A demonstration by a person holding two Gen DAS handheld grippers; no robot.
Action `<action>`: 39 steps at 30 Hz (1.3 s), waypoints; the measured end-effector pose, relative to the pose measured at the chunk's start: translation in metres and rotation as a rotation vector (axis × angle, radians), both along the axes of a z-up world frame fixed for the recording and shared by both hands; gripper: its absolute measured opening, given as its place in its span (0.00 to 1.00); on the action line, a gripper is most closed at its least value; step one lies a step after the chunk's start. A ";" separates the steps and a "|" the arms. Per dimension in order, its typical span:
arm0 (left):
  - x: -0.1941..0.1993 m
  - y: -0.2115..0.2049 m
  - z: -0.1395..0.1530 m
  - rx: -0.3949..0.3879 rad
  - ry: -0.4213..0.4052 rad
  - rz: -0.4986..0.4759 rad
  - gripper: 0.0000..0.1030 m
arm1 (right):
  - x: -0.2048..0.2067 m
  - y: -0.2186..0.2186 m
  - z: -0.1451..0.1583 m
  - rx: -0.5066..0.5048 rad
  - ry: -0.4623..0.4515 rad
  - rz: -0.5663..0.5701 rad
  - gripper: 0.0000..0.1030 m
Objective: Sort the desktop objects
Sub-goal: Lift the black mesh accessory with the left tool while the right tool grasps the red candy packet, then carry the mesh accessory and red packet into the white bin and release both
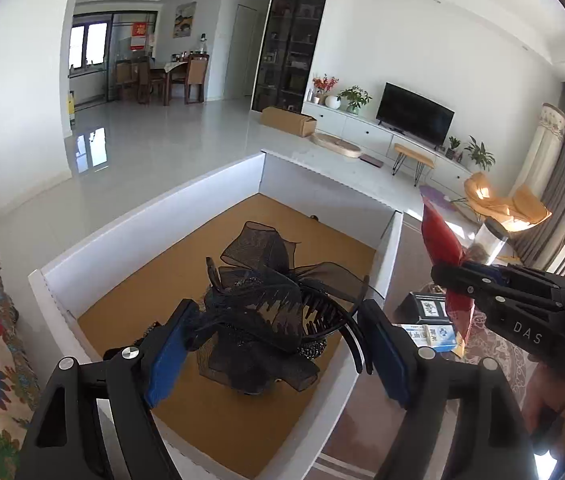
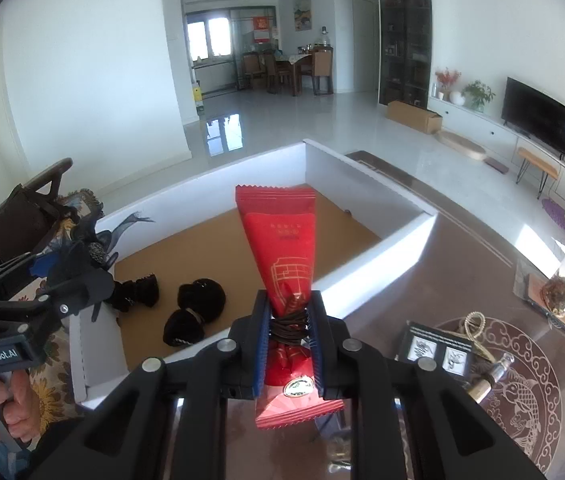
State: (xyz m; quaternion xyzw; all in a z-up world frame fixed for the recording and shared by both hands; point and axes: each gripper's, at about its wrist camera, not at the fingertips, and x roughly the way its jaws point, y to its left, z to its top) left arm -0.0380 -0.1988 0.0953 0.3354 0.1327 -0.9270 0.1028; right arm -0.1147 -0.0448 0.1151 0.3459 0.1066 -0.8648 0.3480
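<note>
Left gripper [image 1: 278,344] clamps one black bow clip [image 1: 266,304]; right gripper [image 2: 288,340] pinches one red packet [image 2: 282,248].

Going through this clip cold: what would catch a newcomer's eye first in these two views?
The red snack packet, pinched at its waist along with a dark hair tie by the right tool, stands over the near wall of the white box. Next, the frilly black hair clip, held by the left tool above the box's brown floor. Dark hair accessories already lie inside.
</note>
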 end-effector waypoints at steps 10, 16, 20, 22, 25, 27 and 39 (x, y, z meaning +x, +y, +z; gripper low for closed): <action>-0.037 -0.045 -0.082 0.094 -0.256 0.108 0.81 | -0.052 -0.132 -0.074 0.094 -0.142 0.069 0.32; -0.038 -0.040 -0.087 0.093 -0.257 0.117 0.89 | -0.065 -0.113 -0.086 0.072 -0.137 -0.003 0.85; -0.035 -0.036 -0.086 0.097 -0.255 0.116 0.89 | -0.049 -0.083 -0.069 0.005 -0.084 -0.030 0.85; -0.032 -0.036 -0.086 0.105 -0.259 0.108 0.89 | -0.037 -0.063 -0.057 -0.036 -0.049 -0.045 0.89; -0.027 -0.024 -0.082 0.119 -0.246 0.073 0.89 | -0.017 -0.025 -0.041 -0.104 -0.021 -0.066 0.93; -0.022 -0.010 -0.074 0.093 -0.223 0.058 0.89 | -0.001 0.004 -0.033 -0.138 -0.006 -0.078 0.95; 0.011 0.092 -0.018 0.012 -0.022 -0.095 0.89 | 0.093 0.248 -0.086 -0.104 -0.064 -0.468 1.00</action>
